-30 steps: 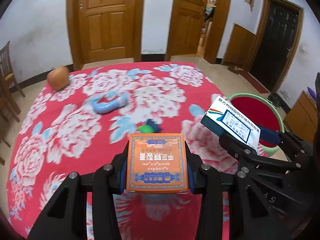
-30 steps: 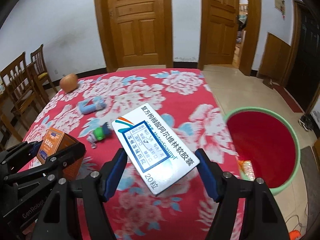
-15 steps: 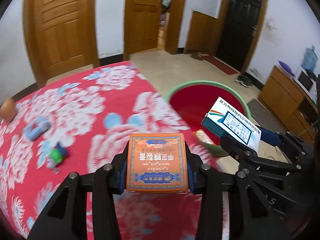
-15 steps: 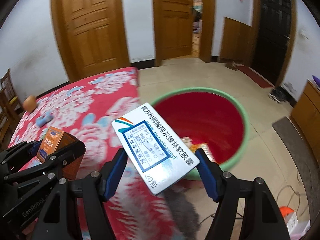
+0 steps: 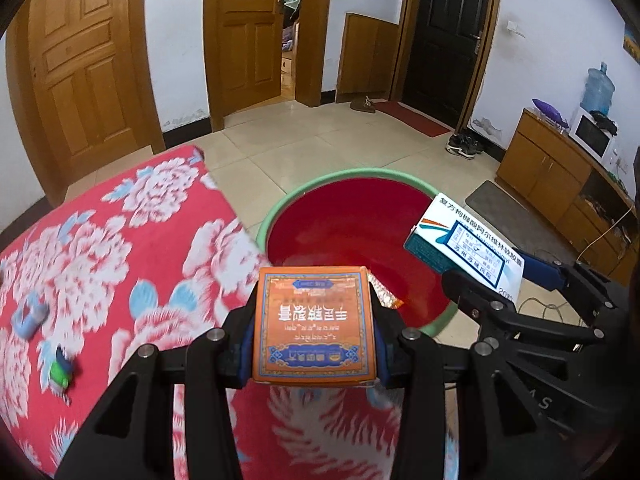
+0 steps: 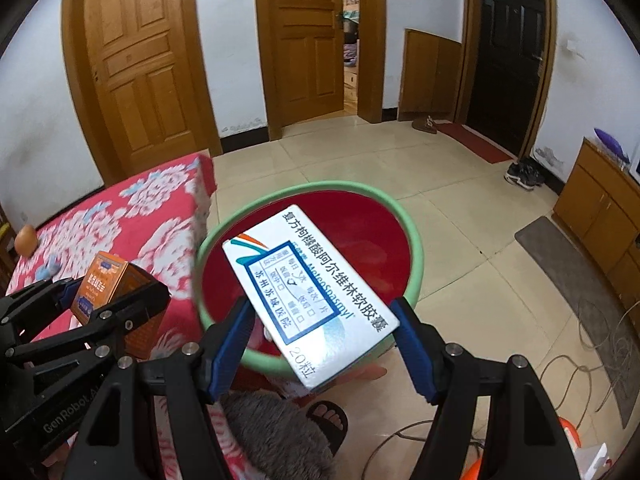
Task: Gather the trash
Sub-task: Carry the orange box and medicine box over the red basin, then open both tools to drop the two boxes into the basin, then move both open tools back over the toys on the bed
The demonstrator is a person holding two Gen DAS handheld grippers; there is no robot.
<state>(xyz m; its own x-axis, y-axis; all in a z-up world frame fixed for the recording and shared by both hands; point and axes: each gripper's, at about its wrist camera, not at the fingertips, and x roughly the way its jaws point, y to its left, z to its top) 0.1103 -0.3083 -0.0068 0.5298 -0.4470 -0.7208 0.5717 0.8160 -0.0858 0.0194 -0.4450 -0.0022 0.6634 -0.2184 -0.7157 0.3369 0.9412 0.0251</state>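
My left gripper [image 5: 314,340] is shut on an orange box [image 5: 315,322], held above the table's right edge; the box also shows in the right wrist view [image 6: 106,286]. My right gripper [image 6: 322,334] is shut on a white medicine box [image 6: 308,296], held over the near rim of a red basin with a green rim [image 6: 414,240]. The white box also shows in the left wrist view [image 5: 464,246]. The basin [image 5: 280,210] stands on the floor beside the table and holds a shiny wrapper [image 5: 386,294].
The table has a red flowered cloth [image 5: 120,248] with a blue toy [image 5: 30,314], a green toy [image 5: 60,368] and an orange fruit [image 6: 26,240]. A slippered foot [image 6: 326,418] and cables [image 6: 580,364] are on the tiled floor. Wooden cabinets [image 5: 560,172] stand right.
Both grippers have swung right from over the table towards the basin, each still holding its box. The white box now hangs over the basin's near rim.
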